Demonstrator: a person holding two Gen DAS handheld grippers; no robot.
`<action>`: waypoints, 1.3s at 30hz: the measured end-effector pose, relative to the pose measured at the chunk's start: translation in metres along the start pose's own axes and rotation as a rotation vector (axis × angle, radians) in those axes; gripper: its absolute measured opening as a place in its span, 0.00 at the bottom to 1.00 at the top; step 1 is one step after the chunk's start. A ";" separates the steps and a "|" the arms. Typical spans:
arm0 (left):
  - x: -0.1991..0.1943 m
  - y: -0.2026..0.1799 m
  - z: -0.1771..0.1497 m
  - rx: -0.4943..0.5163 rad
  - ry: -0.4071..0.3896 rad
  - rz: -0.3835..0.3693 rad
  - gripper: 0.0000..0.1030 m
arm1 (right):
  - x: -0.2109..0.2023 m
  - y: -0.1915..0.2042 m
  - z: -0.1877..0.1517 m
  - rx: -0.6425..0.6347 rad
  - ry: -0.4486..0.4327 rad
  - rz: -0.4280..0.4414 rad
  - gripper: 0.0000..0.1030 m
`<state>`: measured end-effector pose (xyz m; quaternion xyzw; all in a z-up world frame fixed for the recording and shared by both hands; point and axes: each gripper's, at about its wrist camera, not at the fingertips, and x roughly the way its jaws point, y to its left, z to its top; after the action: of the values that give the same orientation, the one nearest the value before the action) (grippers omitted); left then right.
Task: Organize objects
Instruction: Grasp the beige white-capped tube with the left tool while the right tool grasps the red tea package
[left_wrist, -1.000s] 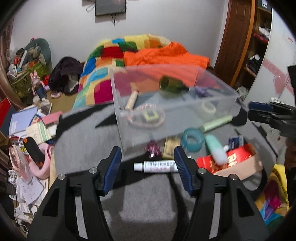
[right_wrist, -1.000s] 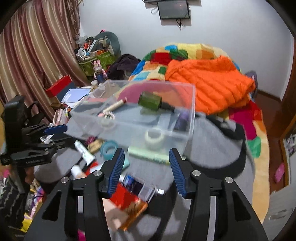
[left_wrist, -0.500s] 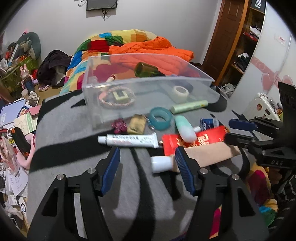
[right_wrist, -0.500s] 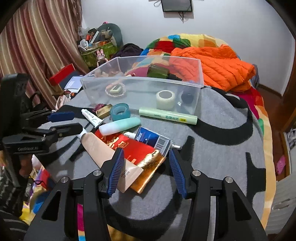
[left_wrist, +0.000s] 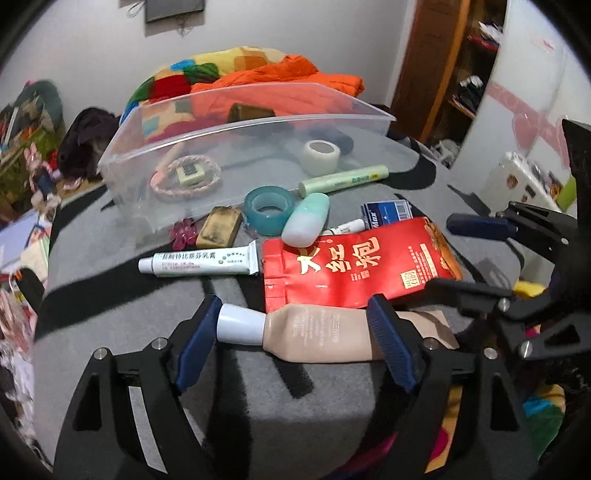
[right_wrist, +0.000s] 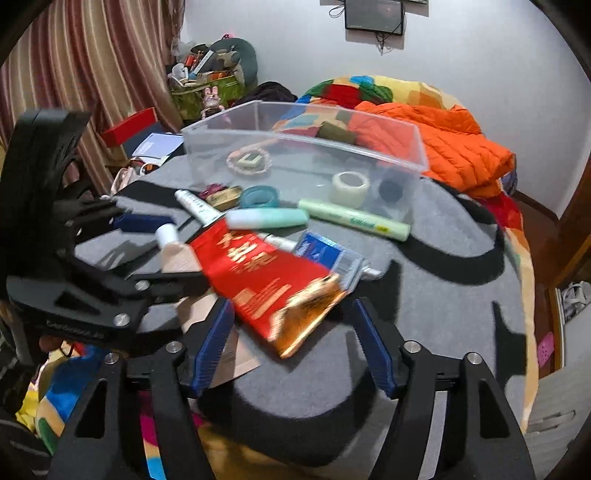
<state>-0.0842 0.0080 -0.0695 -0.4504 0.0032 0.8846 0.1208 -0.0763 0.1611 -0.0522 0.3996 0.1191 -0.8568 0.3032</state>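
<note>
Little is sorted: the bin (left_wrist: 236, 110) at the mat's (left_wrist: 314, 413) far edge holds few items, while the left gripper (left_wrist: 295, 334) widens around the beige tube (left_wrist: 317, 332) and the right gripper (right_wrist: 295, 343) widens over the red pouch (right_wrist: 258, 273), neither pinching.

beige tube (left_wrist: 317, 334) flat beside red pouch (left_wrist: 354, 266), before clear bin (left_wrist: 236, 129)

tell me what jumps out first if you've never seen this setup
The red foil pouch with gold lettering lies at the middle of the grey mat, over a beige tube that sits between the opening jaws of the left hand-held gripper. Behind them stands a clear plastic bin holding a roll of white tape, with an orange quilt beyond.
</note>
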 end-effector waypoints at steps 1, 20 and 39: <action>0.000 0.002 0.000 -0.015 0.002 0.001 0.81 | 0.001 -0.002 0.002 -0.008 -0.002 -0.002 0.69; -0.011 0.027 -0.005 -0.095 0.007 0.059 0.56 | 0.020 -0.002 0.009 -0.168 -0.018 0.131 0.70; -0.046 0.069 -0.036 -0.246 -0.047 0.146 0.32 | -0.001 -0.008 -0.012 -0.118 0.012 0.172 0.57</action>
<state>-0.0442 -0.0725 -0.0609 -0.4394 -0.0755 0.8951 0.0001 -0.0732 0.1734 -0.0592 0.3949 0.1363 -0.8169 0.3977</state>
